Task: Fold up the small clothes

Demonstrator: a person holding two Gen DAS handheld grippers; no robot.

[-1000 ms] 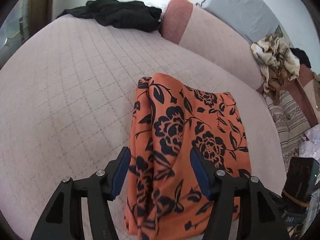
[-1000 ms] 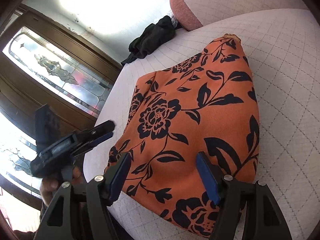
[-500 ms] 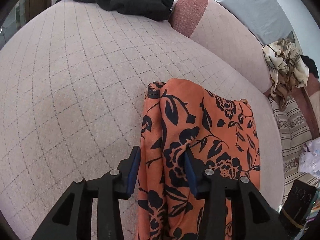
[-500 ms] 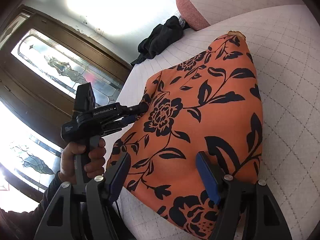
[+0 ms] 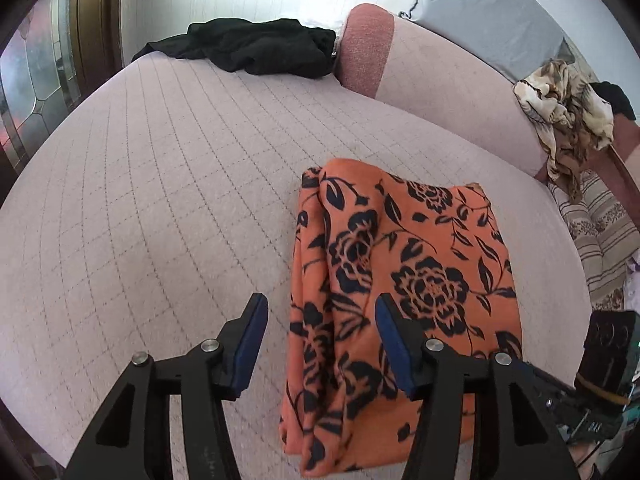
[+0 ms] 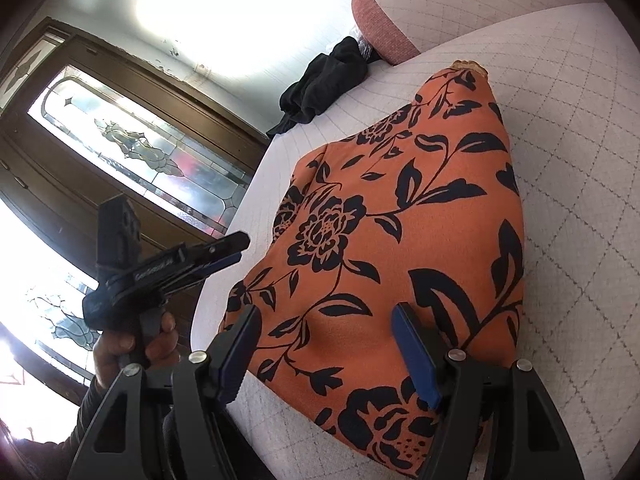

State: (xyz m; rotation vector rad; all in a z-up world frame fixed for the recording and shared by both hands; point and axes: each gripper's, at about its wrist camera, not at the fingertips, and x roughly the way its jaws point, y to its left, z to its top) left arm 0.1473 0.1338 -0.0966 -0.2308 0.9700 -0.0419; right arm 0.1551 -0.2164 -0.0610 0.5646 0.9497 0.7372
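Left gripper (image 5: pixel 318 330) backed off the orange floral garment's (image 5: pixel 404 272) left edge, jaws opening and empty (right gripper (image 6: pixel 326 346) spread, grasping nothing), so fold looked set.

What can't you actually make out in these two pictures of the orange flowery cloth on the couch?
- Orange cloth, near edge: in the left wrist view, cut off by the bottom edge; in the right wrist view, hidden behind the right gripper.
- Its inner layers: covered by the top fold.
- Black garment: a dark heap, kind unclear.
- Window wall: washed out by glare.
- Person: only a hand shows.
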